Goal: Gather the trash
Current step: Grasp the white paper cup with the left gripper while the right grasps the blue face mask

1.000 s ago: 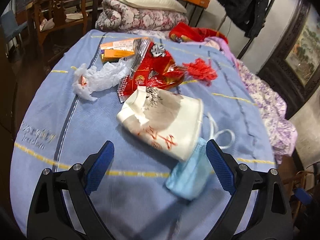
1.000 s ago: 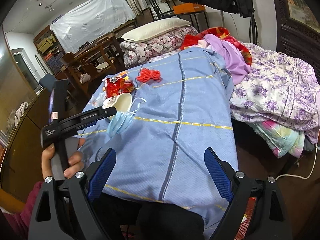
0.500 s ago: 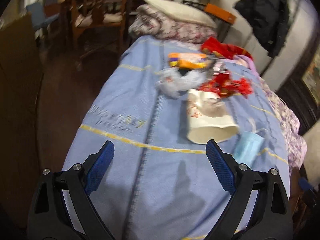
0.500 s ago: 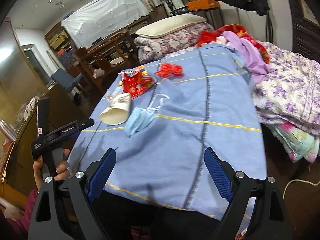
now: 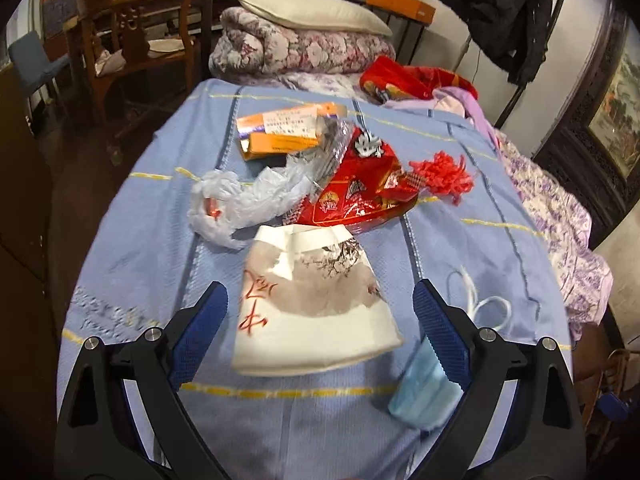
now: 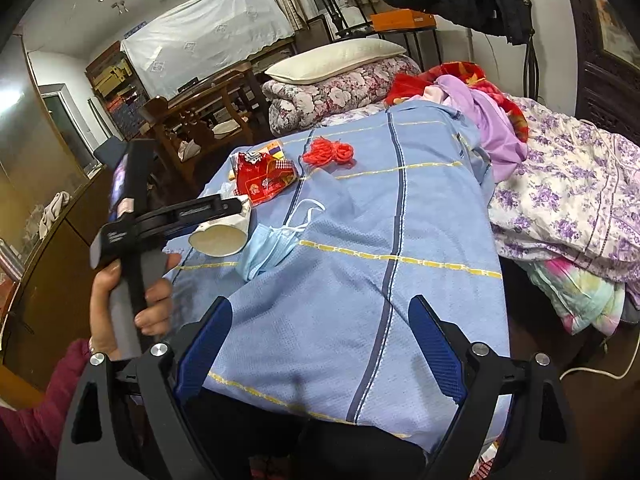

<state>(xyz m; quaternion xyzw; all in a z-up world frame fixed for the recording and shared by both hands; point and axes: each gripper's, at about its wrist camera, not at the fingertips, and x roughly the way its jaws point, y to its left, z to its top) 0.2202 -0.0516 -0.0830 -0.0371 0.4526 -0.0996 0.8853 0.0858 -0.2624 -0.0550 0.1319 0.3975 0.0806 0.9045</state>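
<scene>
Spread over the bed is a blue blanket (image 5: 132,248) with yellow stripes, and the trash lies scattered on it. Take the paper cup (image 5: 312,300) as the mark: it lies on its side, long axis running along the bed, open mouth toward the foot and narrow base toward the pillow (image 5: 312,10). Just beyond its base sits a red snack wrapper (image 5: 360,188), with a crumpled clear plastic bag (image 5: 244,200) beside that and an orange box (image 5: 284,132) farther toward the pillow. A red tangle of string (image 5: 440,176) lies past the wrapper. Beside the cup's mouth is a blue face mask (image 5: 420,392), loops trailing toward the pillow. The left gripper (image 5: 320,328) hovers over the cup, jaws wide, gripping nothing. The right gripper (image 6: 320,340) hangs at the blanket's near edge, well apart from the cup, jaws wide and empty.
</scene>
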